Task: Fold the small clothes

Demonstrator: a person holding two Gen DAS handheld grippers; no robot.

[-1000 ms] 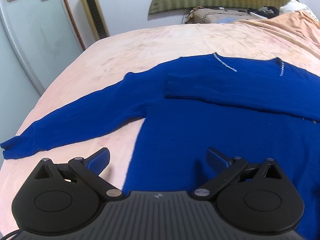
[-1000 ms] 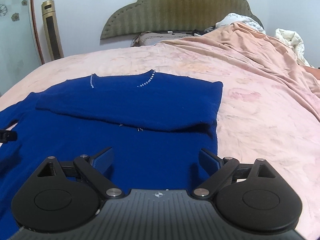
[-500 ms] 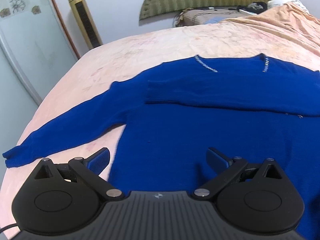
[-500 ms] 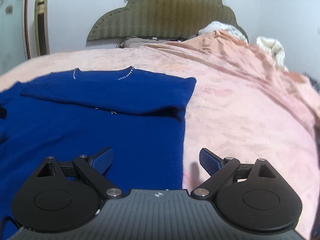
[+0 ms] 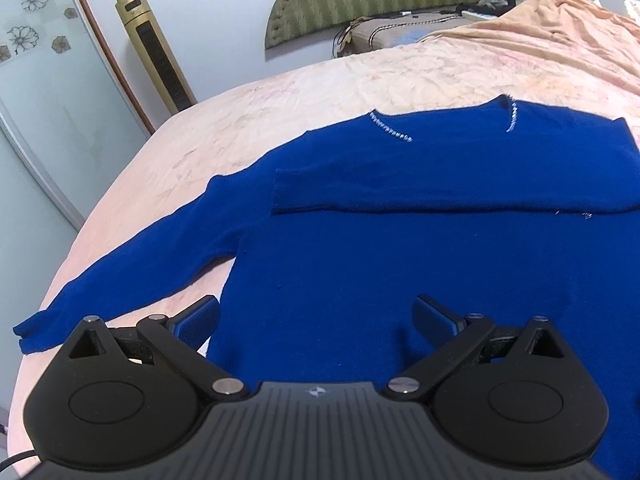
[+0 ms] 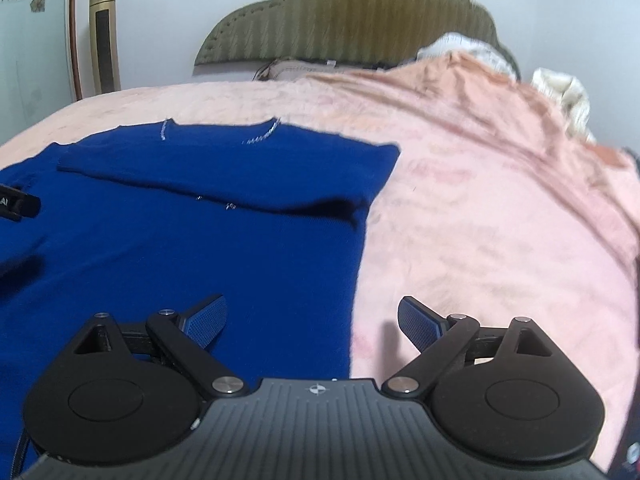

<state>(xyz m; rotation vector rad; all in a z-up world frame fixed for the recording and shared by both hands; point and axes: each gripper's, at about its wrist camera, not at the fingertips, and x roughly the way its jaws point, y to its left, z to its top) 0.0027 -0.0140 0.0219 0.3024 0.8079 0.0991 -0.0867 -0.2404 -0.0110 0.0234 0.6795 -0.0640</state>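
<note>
A royal-blue sweater [image 5: 400, 248] with a beaded neckline lies flat on a pink bedspread [image 5: 280, 116]. One sleeve is folded across the chest [image 5: 440, 188]; the other sleeve [image 5: 132, 268] stretches out to the left. My left gripper [image 5: 316, 320] is open above the sweater's lower left side edge, nothing between its fingers. In the right wrist view the same sweater [image 6: 180, 240] fills the left half, and my right gripper [image 6: 312, 322] stands open straddling its right side edge. The tip of the left gripper [image 6: 18, 204] shows at the far left there.
A green padded headboard [image 6: 352, 28] and pillows stand at the far end. A rumpled peach blanket [image 6: 500, 128] covers the right side of the bed. A gold tower fan [image 5: 156, 48] and a glass door [image 5: 32, 80] flank the bed's left edge.
The left view has shifted so the sweater body sits more centred and the side edge lies by the left finger. The right view has slid rightwards to the sweater's right edge. Both grippers stay open.
</note>
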